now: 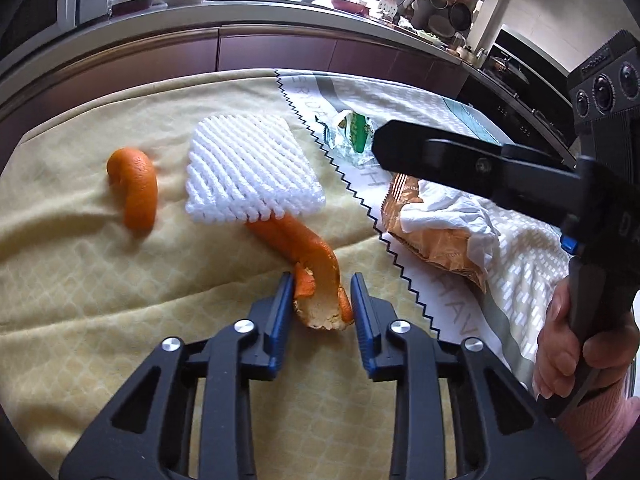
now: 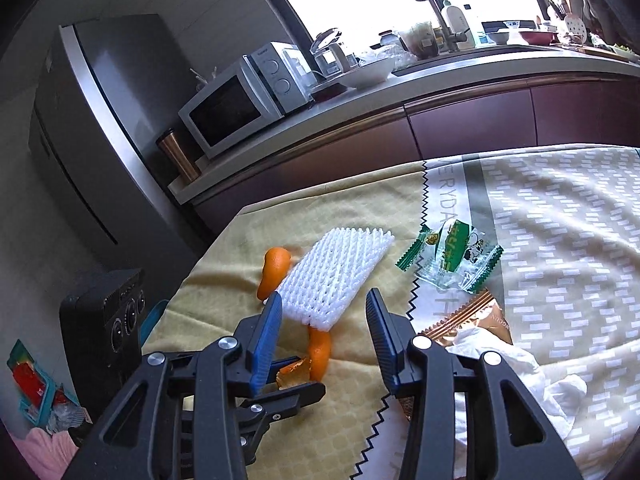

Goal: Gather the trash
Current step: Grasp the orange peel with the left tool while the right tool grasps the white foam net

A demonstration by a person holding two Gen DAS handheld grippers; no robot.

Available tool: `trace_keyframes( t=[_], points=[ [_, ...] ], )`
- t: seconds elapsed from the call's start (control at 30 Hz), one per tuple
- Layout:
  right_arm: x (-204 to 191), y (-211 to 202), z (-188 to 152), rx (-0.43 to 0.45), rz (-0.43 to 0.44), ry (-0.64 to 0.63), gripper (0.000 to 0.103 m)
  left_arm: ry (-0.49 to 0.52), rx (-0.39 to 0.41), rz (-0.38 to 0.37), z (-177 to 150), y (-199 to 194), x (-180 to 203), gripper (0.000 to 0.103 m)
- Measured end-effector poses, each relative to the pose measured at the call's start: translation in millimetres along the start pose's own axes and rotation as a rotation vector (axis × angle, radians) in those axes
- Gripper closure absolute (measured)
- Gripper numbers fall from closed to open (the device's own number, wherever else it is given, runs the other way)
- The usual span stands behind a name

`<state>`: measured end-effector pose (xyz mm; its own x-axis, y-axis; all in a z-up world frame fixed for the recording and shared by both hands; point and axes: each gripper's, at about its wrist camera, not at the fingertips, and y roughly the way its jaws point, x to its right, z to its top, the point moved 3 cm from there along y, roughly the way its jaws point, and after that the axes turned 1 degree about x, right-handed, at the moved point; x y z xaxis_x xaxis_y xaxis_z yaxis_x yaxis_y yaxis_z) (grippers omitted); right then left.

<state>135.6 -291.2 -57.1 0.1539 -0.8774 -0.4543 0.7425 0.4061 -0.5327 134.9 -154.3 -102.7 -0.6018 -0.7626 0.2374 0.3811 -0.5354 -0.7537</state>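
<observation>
My left gripper (image 1: 322,296) straddles the near end of a long orange peel (image 1: 308,248) on the yellow cloth; the jaws touch it on both sides, closed onto it. A second orange peel (image 1: 138,188) lies to the left. A white foam fruit net (image 1: 250,168) lies behind, over the long peel's far end. My right gripper (image 2: 322,328) is open and empty, hovering above the net (image 2: 332,276) and the long peel (image 2: 320,354). A green candy wrapper (image 2: 452,256), a brown snack bag (image 1: 424,236) and a crumpled white tissue (image 1: 452,212) lie to the right.
The table has a yellow cloth (image 1: 100,280) on the left and a white patterned cloth (image 2: 560,240) on the right. A kitchen counter (image 2: 440,76) with a microwave (image 2: 236,100) runs behind. A fridge (image 2: 92,120) stands at left.
</observation>
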Motion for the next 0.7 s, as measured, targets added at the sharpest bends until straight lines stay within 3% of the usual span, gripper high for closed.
trace_keyframes(
  t=[0.23,0.37,0.43,0.7],
  points=[
    [-1,27,1,-0.061,0.009,0.015,0.061,-0.046,0.017,-0.014,-2,-7,-13,0.087],
    [-4,41,0,-0.09,0.002,0.017,0.059,-0.051,0.033,-0.017,-4,-16,-19,0.088],
    [-4,47,1,-0.102,0.003,0.027,0.051,-0.048,0.043,-0.011,-6,-23,-21,0.088],
    [-6,73,-4,-0.178,0.044,0.082,0.05,-0.055,0.053,-0.004,-17,-39,-32,0.088]
  ],
)
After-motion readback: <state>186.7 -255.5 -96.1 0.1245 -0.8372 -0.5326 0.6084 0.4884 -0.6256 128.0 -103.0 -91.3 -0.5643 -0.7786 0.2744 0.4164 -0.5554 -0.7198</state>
